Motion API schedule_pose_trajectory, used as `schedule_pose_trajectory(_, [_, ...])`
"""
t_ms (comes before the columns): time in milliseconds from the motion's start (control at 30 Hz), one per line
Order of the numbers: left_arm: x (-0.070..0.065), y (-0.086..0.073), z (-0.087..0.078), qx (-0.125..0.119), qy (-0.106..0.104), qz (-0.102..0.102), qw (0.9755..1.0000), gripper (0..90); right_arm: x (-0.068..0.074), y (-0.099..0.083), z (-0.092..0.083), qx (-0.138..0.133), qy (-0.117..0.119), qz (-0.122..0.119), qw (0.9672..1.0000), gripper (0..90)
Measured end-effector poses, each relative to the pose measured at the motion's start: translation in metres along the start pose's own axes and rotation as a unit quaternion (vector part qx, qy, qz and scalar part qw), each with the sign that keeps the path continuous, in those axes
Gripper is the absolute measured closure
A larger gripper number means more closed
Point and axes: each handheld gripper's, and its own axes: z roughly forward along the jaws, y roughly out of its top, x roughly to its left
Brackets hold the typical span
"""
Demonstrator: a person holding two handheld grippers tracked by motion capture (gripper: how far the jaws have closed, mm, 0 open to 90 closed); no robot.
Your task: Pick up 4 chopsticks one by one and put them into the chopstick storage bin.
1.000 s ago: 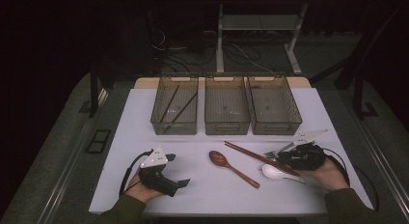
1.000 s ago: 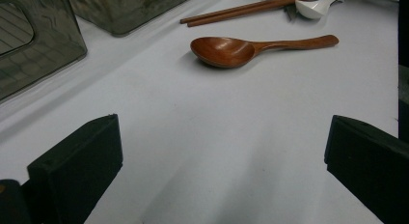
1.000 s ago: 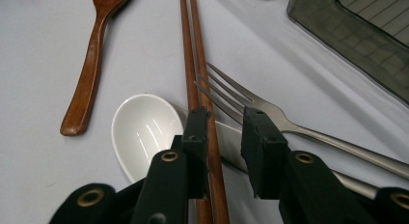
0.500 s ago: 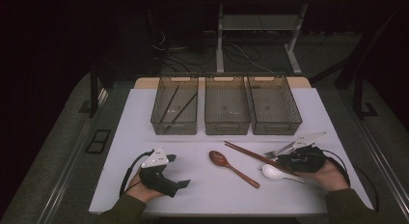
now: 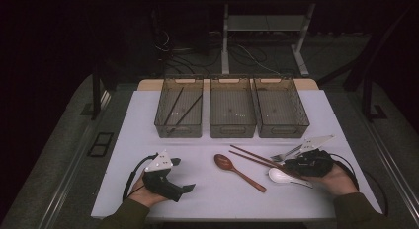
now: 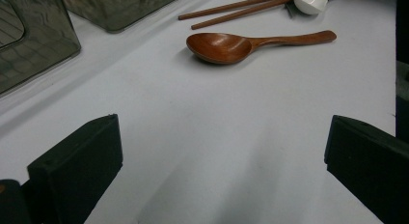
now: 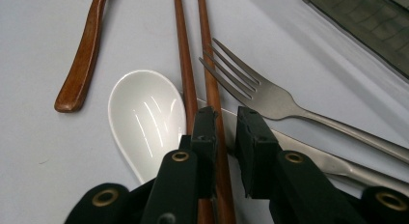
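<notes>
My right gripper (image 7: 225, 125) sits low over the pile of cutlery, its jaws drawn narrow and just now closing further around one chopstick (image 7: 212, 96) of the wooden pair; that stick runs straight up between my jaws, while its twin (image 7: 184, 74) lies just outside the left jaw, touching the rim of the white spoon (image 7: 144, 115); whether the pads already press on the wood or have a sliver still to go, I cannot tell. I come at the sticks near their thick ends, I judge, because there they lie clear of the fork (image 7: 260, 96), whose tines spread just beyond my right jaw, and of the wooden spoon (image 7: 82, 60), whose handle lies off to the left, apart from everything I mean to take. The risk is plain: one stick inside and one outside means I may lift only half the pair.

My left gripper (image 5: 184, 188) rests on the table (image 5: 207, 199) well away from the work, jaws wide with nothing but bare tabletop between them; it waits, since this pickup needs one hand. Far ahead of both grippers stand three bins; the leftmost bin (image 5: 162, 121) already holds dark chopsticks (image 5: 180, 108), so I judge this stick is bound there.
</notes>
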Motion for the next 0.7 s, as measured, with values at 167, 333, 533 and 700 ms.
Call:
schedule_pose_trajectory(167, [-0.0003, 0.0001, 0.0003, -0.001, -0.001, 0.0, 1.0, 0.0, 0.0, -0.0009, 0.0031, 0.012, 0.003, -0.005, 0.9999, 79.0])
schedule_pose_trajectory(333, [-0.0002, 0.0, 0.0002, 0.0, -0.001, 0.0, 1.0, 0.0, 0.0015, -0.0007, 0.0068, 0.024, 0.004, -0.015, 0.9996, 81.0])
schedule_pose_trajectory(533, [-0.0003, 0.0001, 0.0004, 0.0, -0.002, 0.0, 1.0, 0.0, 0.0022, -0.0003, 0.0056, 0.019, 0.003, -0.018, 0.9997, 83.4])
schedule_pose_trajectory(700, [-0.0005, 0.0002, 0.0003, 0.0, -0.002, 0.001, 1.0, 0.0, 0.0023, 0.0, 0.0036, 0.017, 0.006, -0.02, 0.9996, 83.8])
